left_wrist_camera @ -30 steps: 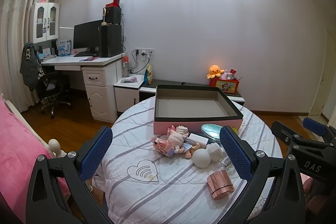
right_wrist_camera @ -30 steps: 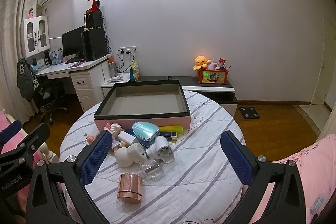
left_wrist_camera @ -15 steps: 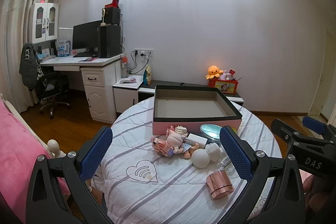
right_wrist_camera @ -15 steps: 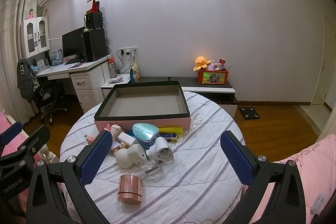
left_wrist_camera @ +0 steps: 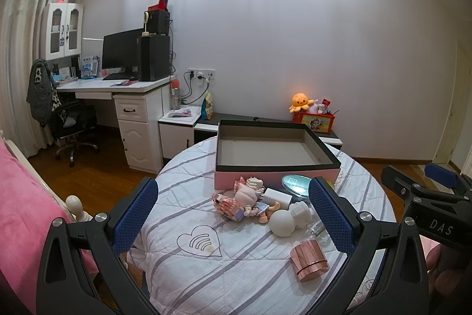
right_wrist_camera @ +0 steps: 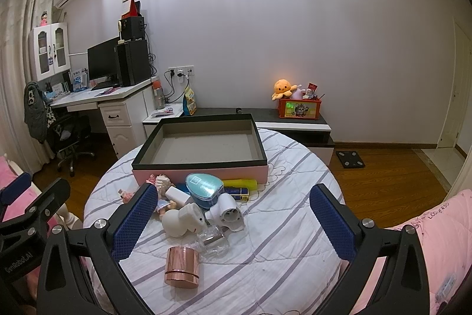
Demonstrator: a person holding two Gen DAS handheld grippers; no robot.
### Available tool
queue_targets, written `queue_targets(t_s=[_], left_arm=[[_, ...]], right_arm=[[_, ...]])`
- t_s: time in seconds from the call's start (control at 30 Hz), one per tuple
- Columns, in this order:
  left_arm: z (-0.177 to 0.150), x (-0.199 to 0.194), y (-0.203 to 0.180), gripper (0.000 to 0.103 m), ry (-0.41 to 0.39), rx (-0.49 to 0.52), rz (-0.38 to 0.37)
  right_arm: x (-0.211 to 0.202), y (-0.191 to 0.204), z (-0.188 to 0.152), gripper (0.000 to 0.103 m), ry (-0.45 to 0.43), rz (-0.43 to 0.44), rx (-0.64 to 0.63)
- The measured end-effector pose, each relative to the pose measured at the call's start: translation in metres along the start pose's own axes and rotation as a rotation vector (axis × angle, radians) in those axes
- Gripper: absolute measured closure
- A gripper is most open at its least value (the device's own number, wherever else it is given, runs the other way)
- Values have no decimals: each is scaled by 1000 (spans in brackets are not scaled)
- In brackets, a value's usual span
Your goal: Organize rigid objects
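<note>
A: We hold the left gripper [left_wrist_camera: 233, 214] wide open above the near edge of the round surface [left_wrist_camera: 188, 279], nothing between its blue textured pads [left_wrist_camera: 134, 214]. The right gripper [right_wrist_camera: 233, 219] is spread just as wide and holds nothing either.

B: We see a quilted white cloth with grey stripes over that surface, and one shallow rectangular box [right_wrist_camera: 203, 146] at its far edge, pink-sided with a black rim and a bare grey cardboard floor.

A: The things to sort lie in one loose heap at the centre, just in front of the box's near wall. We count one shiny rose-gold metal cylinder [right_wrist_camera: 181, 266] standing upright nearest us, apart from the heap, and one clear glass bottle [right_wrist_camera: 213, 241] just beyond it.

B: Then one matte white round-bodied figure [right_wrist_camera: 181, 219], one white plastic fan [right_wrist_camera: 228, 211] with a round grille, one teal oval case [right_wrist_camera: 204, 188], one white rectangular block [right_wrist_camera: 178, 194], and one yellow tube [right_wrist_camera: 239, 183] against the box.

A: From the left wrist view we add one small doll [left_wrist_camera: 250, 201] lying on its side and one pink brick-built toy [left_wrist_camera: 230, 204] touching it.

B: The right gripper's left finger hides part of the doll in the right wrist view. A pink bed [left_wrist_camera: 20, 205] flanks the surface.
</note>
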State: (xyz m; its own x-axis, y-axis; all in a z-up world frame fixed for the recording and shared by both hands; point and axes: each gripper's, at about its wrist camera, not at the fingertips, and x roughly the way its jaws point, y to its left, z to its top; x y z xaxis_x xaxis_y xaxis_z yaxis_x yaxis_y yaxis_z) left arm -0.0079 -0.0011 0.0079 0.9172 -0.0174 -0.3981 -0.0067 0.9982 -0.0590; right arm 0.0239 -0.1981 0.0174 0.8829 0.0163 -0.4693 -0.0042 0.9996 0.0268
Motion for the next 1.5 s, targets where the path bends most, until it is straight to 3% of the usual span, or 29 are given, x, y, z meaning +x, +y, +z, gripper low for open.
queue_targets(t_s=[0.5, 0.83, 1.3, 1.5], left_arm=[[-1, -1, 1, 0, 1, -1, -1], [-9, 26, 0, 0, 39, -3, 4], [-60, 127, 7, 0, 260, 0, 23], [-65, 153, 8, 0, 299, 6, 24]], right_arm=[[2, 0, 3, 0, -3, 5, -4], [24, -1, -3, 0, 27, 20, -18], [107, -14, -42, 0, 212, 44, -20], [136, -22, -50, 0, 261, 66, -9]])
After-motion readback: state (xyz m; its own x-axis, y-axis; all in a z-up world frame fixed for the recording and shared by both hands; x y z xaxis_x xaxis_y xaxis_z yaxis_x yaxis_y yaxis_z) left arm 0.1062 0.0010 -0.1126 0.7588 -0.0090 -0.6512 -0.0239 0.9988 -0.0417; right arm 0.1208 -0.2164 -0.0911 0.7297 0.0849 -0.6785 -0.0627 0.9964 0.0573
